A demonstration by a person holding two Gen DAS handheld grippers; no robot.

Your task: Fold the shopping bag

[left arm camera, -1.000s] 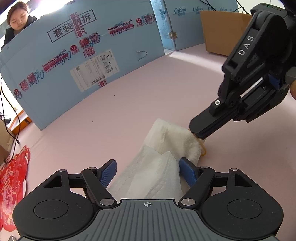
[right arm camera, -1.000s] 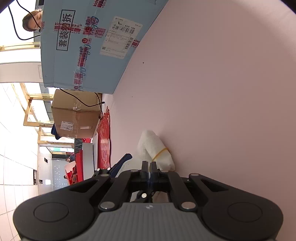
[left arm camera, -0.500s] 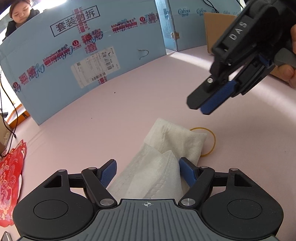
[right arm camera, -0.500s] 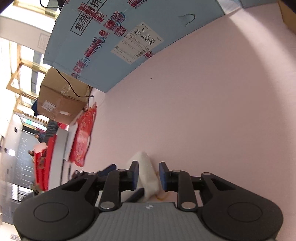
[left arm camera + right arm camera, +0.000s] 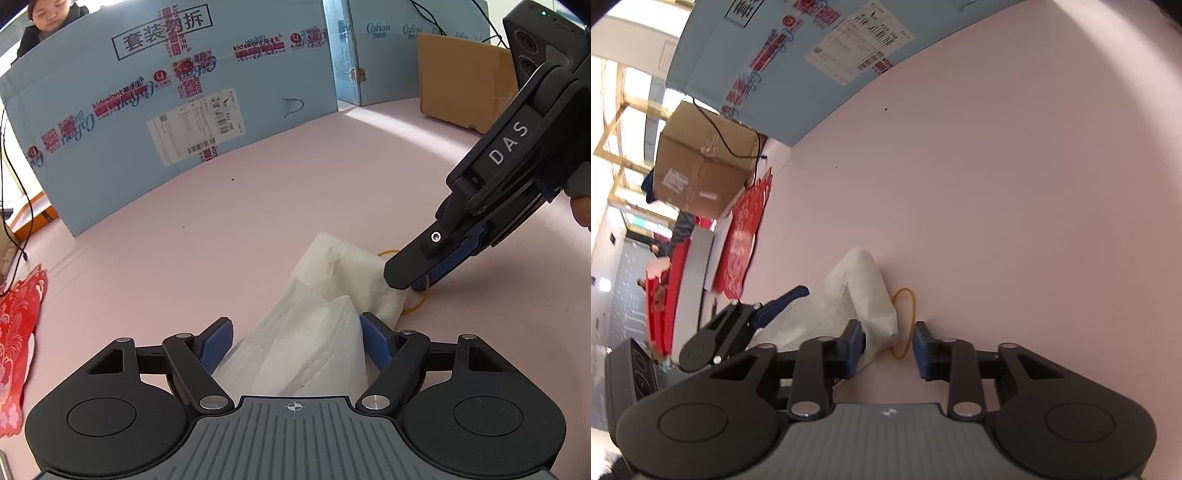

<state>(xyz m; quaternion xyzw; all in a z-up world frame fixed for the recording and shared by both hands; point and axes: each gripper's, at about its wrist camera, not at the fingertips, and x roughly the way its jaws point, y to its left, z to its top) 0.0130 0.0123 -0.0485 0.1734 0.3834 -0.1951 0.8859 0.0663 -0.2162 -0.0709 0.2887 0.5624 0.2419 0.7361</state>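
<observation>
A white shopping bag (image 5: 332, 295), folded into a narrow bundle, lies on the pink table (image 5: 221, 221). My left gripper (image 5: 295, 336) is open, its blue pads on either side of the bag's near part. A yellow rubber band (image 5: 417, 299) lies on the table at the bag's right corner. My right gripper (image 5: 413, 284) comes down from the right onto that corner. In the right wrist view the right gripper (image 5: 888, 341) is open, with the bag's corner (image 5: 879, 317) and the rubber band (image 5: 905, 321) between its pads.
A large light-blue cardboard panel (image 5: 166, 110) stands along the back of the table. A brown carton (image 5: 461, 85) stands at the back right. A red paper decoration (image 5: 18, 339) lies at the left edge. A person (image 5: 48, 22) sits behind the panel.
The right gripper let go of the rubber band, lifted, then came back down and opened wider around the bag's corner and the band. The left gripper stayed put.
</observation>
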